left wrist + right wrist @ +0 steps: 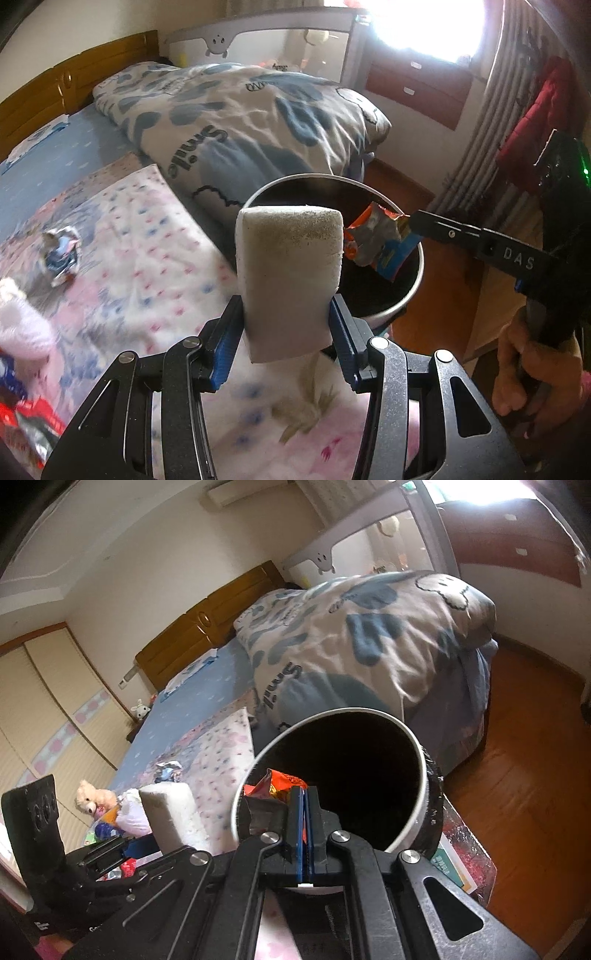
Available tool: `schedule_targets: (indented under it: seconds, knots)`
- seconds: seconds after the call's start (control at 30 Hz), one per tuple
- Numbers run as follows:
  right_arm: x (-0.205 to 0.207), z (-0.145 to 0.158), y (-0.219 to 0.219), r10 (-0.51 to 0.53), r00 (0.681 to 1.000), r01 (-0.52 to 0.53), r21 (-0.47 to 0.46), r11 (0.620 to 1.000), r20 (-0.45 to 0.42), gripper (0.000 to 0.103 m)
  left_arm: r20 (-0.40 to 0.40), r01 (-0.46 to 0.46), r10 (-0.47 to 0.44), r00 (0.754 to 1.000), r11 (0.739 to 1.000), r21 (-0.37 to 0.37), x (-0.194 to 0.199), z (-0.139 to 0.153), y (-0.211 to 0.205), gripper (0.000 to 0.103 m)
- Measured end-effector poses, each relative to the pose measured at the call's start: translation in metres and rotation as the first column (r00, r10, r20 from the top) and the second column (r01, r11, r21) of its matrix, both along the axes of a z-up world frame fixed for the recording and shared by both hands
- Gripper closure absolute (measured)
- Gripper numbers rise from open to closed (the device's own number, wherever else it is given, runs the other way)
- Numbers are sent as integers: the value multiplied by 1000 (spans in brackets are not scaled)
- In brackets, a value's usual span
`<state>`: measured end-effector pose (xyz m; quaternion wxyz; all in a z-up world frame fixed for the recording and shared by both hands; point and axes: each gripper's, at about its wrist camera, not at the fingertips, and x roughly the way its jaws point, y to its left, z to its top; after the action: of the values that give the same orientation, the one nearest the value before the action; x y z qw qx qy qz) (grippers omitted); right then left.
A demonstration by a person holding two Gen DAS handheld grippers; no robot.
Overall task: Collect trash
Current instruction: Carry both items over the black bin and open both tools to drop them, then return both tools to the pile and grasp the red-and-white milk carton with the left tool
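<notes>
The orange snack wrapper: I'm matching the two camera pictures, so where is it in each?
Left wrist: orange snack wrapper right of centre, held over the bin.
Right wrist: wrapper low centre, pinched in the right tongs.
Shared landmark: white foam block.

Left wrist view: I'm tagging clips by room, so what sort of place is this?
Most likely a home bedroom: a bed with a wooden headboard, a folded patterned quilt and a teddy bear.

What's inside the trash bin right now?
The trash bin interior looks dark; no contents are discernible. The right hand-held gripper holds an orange wrapper at its rim, not dropped. The bottom is in shadow.
</notes>
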<state>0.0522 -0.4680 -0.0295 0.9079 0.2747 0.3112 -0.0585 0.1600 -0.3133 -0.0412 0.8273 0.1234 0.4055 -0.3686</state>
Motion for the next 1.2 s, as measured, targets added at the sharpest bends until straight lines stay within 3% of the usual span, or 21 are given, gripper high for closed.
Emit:
schedule_targets:
  seconds: [0.53, 0.93, 0.97, 1.07, 1.17, 1.2]
  knots:
    - [15, -16, -25, -11, 999, 12, 33, 999, -32, 102, -81, 31, -28, 996, 999, 36, 28, -16, -43, 55]
    - [22, -26, -36, -23, 998, 29, 85, 996, -66, 94, -99, 7, -3, 995, 999, 37, 32, -22, -39, 32]
    - [21, -25, -36, -25, 998, 31, 87, 996, -65, 89, -96, -4, 7, 995, 999, 34, 30, -22, -35, 32]
    - [17, -23, -32, -27, 998, 32, 91, 995, -52, 56, -75, -37, 38, 996, 999, 9, 20, -20, -17, 31]
    - [10, -17, -20, -24, 999, 26, 68, 997, -27, 48, -61, -70, 69, 996, 997, -13, 9, -19, 2, 30]
    - [9, -14, -15, -20, 1000, 21, 55, 998, -24, 38, -49, -86, 85, 995, 996, -21, 2, -19, 13, 30]
